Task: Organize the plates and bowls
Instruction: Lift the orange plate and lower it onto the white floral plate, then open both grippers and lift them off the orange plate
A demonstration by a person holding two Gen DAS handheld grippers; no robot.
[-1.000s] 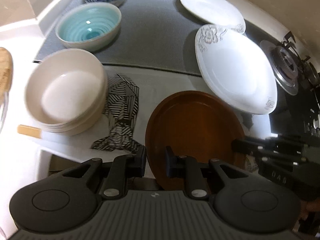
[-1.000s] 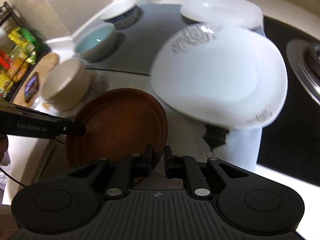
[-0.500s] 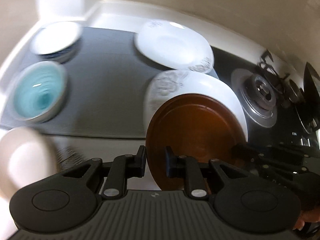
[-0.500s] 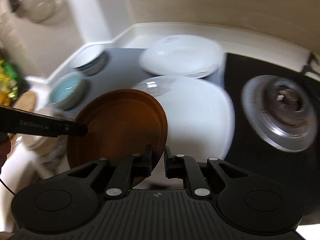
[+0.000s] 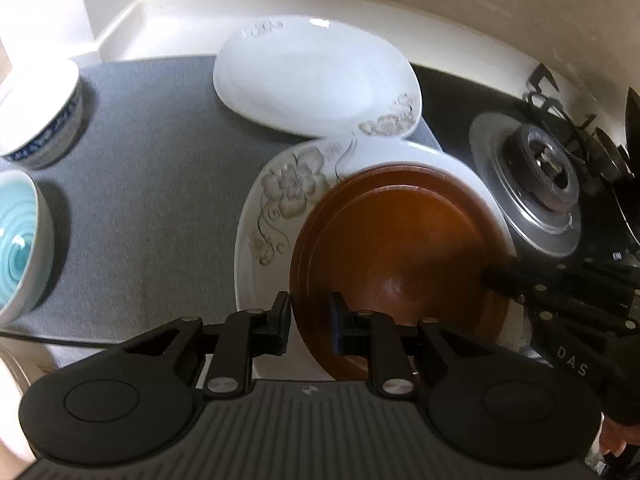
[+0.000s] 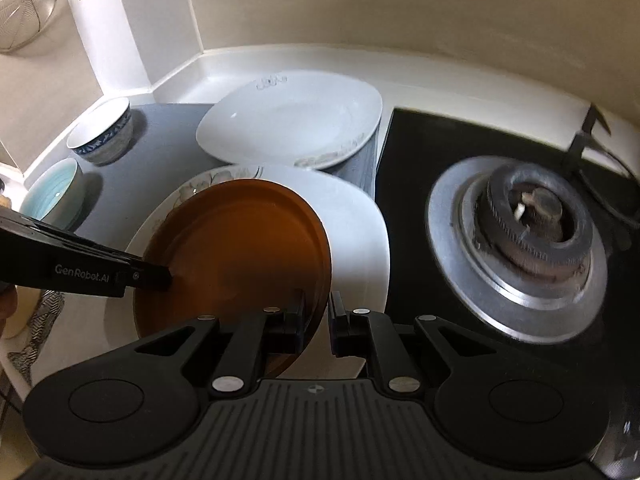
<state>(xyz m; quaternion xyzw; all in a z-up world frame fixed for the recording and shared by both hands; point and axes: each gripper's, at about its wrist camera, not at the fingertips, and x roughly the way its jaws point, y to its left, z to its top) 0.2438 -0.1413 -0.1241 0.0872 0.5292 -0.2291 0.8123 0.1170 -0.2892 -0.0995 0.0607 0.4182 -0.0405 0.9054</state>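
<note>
A brown round plate (image 5: 400, 256) is held by both grippers over a white floral plate (image 5: 280, 200). My left gripper (image 5: 310, 322) is shut on the brown plate's near left rim. My right gripper (image 6: 318, 320) is shut on its right rim, and the plate (image 6: 240, 248) shows tilted there over the white floral plate (image 6: 356, 232). A second white plate (image 5: 316, 76) lies behind on the grey mat; it also shows in the right wrist view (image 6: 292, 120).
A teal bowl (image 5: 18, 236) and a blue-patterned white bowl (image 5: 40, 116) stand on the grey mat (image 5: 152, 184) at left. A gas burner (image 6: 520, 240) sits right of the plates on a black hob. The wall and counter corner lie behind.
Both grippers carried the brown plate away from the front counter, back and right, until it hangs over the white floral plate. The cream bowls at left have left view.
</note>
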